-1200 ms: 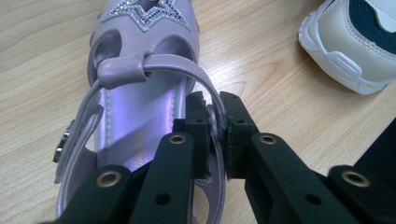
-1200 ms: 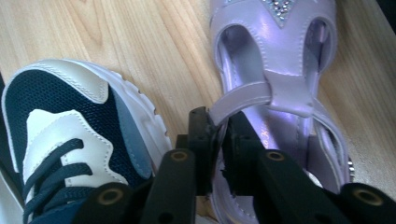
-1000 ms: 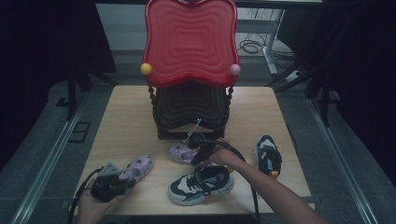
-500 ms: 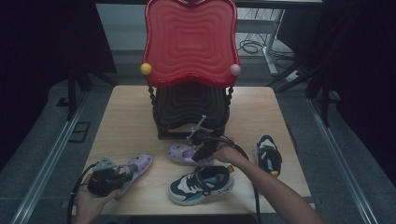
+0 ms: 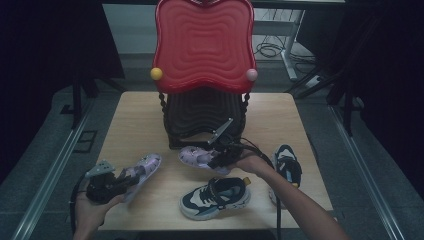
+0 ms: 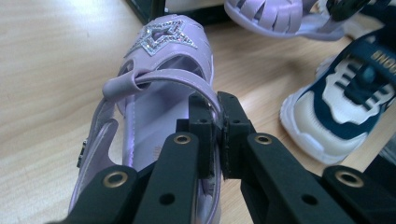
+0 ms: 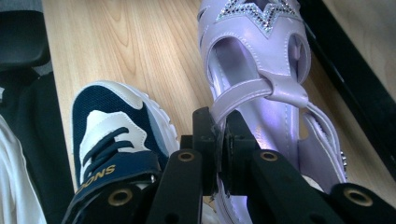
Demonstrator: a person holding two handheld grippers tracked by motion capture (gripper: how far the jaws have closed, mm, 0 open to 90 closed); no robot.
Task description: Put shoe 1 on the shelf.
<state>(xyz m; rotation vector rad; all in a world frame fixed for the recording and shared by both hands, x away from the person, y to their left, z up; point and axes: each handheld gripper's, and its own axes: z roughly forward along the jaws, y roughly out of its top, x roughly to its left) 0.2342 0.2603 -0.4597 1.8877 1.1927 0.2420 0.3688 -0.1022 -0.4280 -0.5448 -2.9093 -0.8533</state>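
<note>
A: Two lilac sandals are gripped at once here. The left sandal [image 5: 141,170] is pinched by the left gripper [image 6: 217,122], jaws nearly together on the edge of the shoe just under its strap.

B: Confirmed in the left gripper view: the sandal's glittery star toe is pointed away from the jaws. In the high view its toe is seen tilted up, though whether any part is touching the table [image 5: 135,115] cannot be told.

A: And the second sandal [image 5: 196,157] is clamped by the right gripper [image 7: 221,140], jaws just as narrow, closed on the rim beside the strap.

B: That one is placed just in front of the dark stand [image 5: 202,117] under the big red wavy panel [image 5: 204,45], near the table's middle.

A: A navy-and-white sneaker [image 5: 216,196] is seen lying on the wood near the front edge, between the two hands and close beside the second sandal.

B: Its partner sneaker [image 5: 288,165] is set off to the right, behind the right forearm.

A: A yellow ball [image 5: 156,73] and a pink ball [image 5: 251,74] are seen at the panel's lower corners.
</note>
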